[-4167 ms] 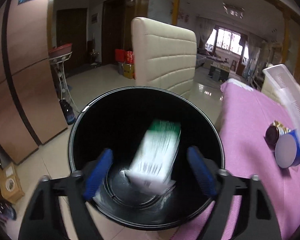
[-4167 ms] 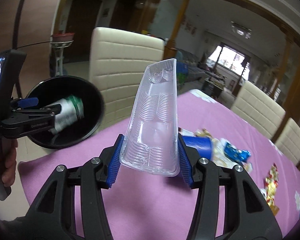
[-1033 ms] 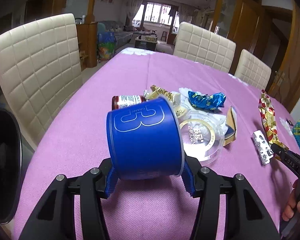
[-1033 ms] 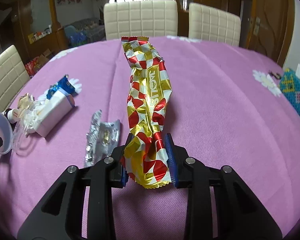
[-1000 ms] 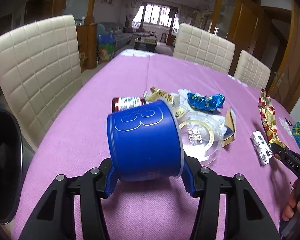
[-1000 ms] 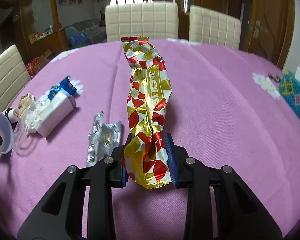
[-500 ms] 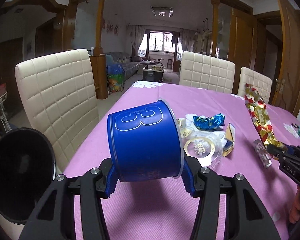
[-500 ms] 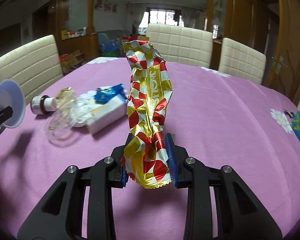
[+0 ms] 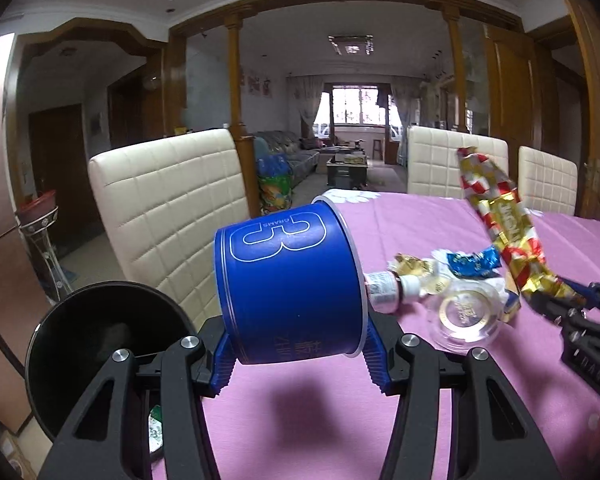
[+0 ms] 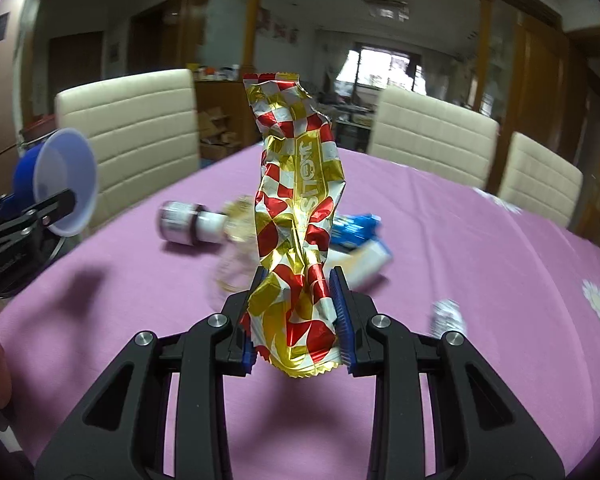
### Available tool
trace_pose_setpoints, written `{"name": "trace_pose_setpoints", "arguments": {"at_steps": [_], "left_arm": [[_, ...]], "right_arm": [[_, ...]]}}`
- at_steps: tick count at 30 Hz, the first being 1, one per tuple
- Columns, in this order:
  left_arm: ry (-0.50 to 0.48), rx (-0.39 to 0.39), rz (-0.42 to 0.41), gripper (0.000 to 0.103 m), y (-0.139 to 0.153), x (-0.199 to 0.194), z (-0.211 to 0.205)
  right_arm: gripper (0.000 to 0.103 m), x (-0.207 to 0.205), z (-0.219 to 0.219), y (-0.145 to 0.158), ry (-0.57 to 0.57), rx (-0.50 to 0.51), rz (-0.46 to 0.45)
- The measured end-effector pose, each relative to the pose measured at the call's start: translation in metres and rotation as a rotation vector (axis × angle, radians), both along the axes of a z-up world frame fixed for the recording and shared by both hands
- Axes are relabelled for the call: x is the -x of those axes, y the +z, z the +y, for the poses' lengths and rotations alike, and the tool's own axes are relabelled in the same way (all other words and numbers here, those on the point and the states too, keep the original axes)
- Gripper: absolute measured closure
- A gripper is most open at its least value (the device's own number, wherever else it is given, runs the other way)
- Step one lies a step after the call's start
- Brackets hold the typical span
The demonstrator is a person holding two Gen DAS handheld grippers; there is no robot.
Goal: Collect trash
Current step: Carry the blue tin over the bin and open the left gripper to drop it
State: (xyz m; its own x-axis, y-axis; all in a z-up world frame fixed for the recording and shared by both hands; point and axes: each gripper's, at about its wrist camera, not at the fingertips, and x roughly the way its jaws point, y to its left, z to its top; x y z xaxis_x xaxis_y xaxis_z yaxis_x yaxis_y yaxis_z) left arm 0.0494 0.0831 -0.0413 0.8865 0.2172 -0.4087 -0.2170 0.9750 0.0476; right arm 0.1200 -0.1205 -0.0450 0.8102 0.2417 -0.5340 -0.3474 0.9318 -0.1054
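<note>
We held our left claw (image 9: 296, 354) clamped on a blue paper cup (image 9: 288, 288) above the purple tabletop (image 9: 420, 216), beside the black bin (image 9: 100, 344); our right claw (image 10: 296, 320) pinched a red-and-gold snack wrapper (image 10: 300, 208) upright.

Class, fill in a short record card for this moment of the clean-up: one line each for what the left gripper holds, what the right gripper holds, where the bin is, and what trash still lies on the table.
left gripper: shut on blue cup, cup lying sideways
right gripper: shut on red and gold wrapper, wrapper standing upright
bin: black, beside the table's left edge, by a cream chair
left on table: small jar, clear lid, blue wrapper, white box, silver packet
</note>
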Motion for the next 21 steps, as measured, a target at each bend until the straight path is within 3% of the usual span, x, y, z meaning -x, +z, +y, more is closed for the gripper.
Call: {"name": "trace_pose_setpoints", "arguments": {"at_steps": [8,21], "left_arm": [[0.091,0.024,-0.001,0.052,0.0,0.009,0.034],[0.177,0.076,0.036,0.052,-0.012,0.02,0.07]], "right_arm": [[0.07,0.012,0.054,0.006,0.154,-0.006,0.005],[0.07,0.028,0.124,0.001,0.309,0.049,0.008]]}}
